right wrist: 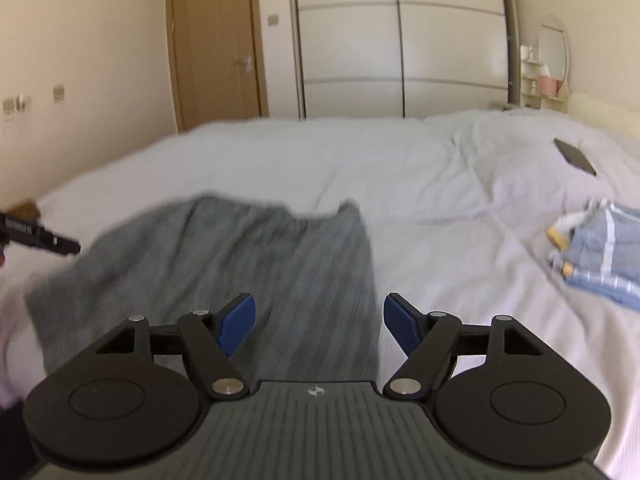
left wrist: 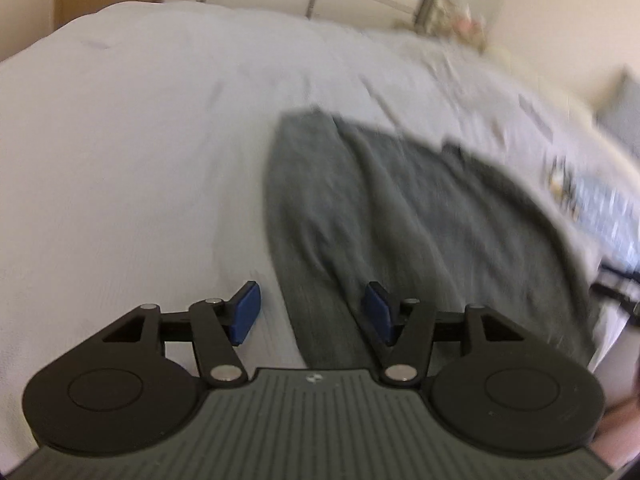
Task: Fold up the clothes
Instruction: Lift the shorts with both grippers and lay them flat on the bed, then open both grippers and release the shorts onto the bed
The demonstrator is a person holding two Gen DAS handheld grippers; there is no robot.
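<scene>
A grey garment (left wrist: 400,216) lies spread on the white bed (left wrist: 120,140). In the left wrist view my left gripper (left wrist: 312,312) is open above the garment's near left edge, nothing between its blue pads (left wrist: 246,312). In the right wrist view the same grey garment (right wrist: 240,264) lies flat on the bed (right wrist: 440,208), and my right gripper (right wrist: 318,324) is open over its near right edge, empty. The tip of the left gripper (right wrist: 40,236) shows at the far left. The left view is blurred.
A folded blue-and-white striped garment (right wrist: 600,256) lies on the bed at the right, also blurred at the right edge (left wrist: 600,208). A dark phone (right wrist: 574,156) rests near the pillows. A wardrobe (right wrist: 400,40) and a door (right wrist: 216,48) stand behind the bed.
</scene>
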